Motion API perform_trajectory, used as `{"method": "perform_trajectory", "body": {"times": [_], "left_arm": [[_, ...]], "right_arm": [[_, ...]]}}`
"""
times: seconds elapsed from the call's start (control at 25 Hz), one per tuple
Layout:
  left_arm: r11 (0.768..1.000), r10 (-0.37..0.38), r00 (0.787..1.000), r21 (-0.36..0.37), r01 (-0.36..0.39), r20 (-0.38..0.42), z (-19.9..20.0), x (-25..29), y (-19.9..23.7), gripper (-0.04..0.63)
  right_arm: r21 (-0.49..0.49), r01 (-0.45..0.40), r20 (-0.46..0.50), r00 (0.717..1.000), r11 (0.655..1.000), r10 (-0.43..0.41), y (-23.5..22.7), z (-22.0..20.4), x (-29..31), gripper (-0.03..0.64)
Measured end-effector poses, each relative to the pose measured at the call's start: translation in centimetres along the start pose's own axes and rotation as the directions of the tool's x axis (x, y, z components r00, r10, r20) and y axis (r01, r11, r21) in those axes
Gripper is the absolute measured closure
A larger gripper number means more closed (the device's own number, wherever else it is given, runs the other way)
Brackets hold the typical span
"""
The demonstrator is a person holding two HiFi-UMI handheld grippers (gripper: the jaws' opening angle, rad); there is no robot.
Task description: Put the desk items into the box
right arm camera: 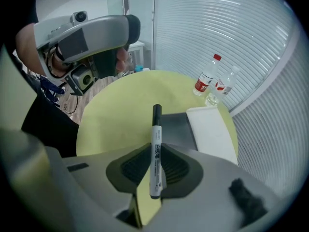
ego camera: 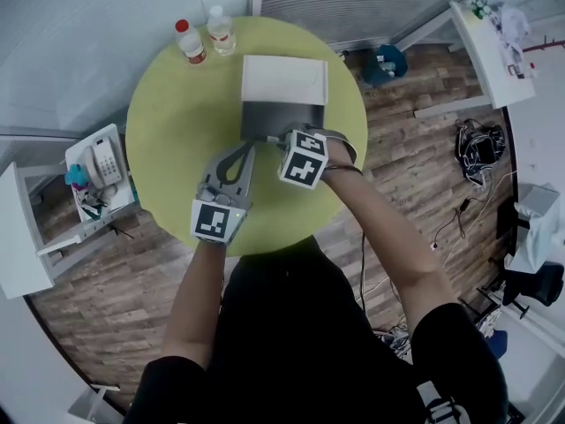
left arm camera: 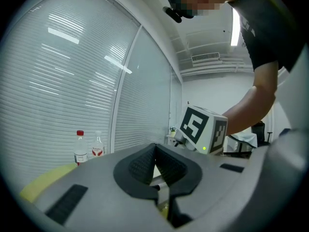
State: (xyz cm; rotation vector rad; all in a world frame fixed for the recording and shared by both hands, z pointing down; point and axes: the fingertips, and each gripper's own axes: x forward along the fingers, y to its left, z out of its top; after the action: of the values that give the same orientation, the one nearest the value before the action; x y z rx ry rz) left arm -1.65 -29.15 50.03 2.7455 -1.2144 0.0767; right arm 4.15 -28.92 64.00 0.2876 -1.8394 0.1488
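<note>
1. The right gripper [right arm camera: 155,152] is clenched on a white marker pen with a black cap [right arm camera: 156,144]. The pen's long axis runs straight out along the jaws, cap forward.
2. The open grey box with a white lid [right arm camera: 177,127] lies just ahead of the cap, slightly to its right, so a short carry over the box's near rim looks enough.
3. The left gripper [left arm camera: 154,153], jaws pressed together on nothing, hangs farther from the box, on the person's side.
4. The yellow-green round table [ego camera: 168,140] is bare around the box. Two clear plastic bottles [ego camera: 205,35] stand beyond the box's lid, well apart.
</note>
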Motion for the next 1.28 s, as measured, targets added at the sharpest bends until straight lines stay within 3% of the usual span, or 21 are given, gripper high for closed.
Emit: {"method": "perform_trajectory", "body": {"times": [0.48,0.84,1.28], "left_arm": [[0.997,0.072,0.997,-0.033,-0.073,-0.011,-2.6,2.9,3.1,0.583],[0.992,0.115,0.993,-0.055,-0.117,-0.037,-4.9,3.8,5.0,0.583],[0.99,0.128,0.989,-0.059,-0.132,-0.068,-6.9,4.0,5.8,0.583]], "right_arm": [[0.071,0.022,-0.027,0.999,0.997,-0.02,-5.2,-0.9,4.6,0.546],[0.176,-0.017,-0.03,0.999,0.984,0.023,-6.2,-0.9,9.0,0.546],[0.225,-0.045,-0.045,0.997,0.973,0.057,-6.5,-0.3,12.7,0.546]]}}
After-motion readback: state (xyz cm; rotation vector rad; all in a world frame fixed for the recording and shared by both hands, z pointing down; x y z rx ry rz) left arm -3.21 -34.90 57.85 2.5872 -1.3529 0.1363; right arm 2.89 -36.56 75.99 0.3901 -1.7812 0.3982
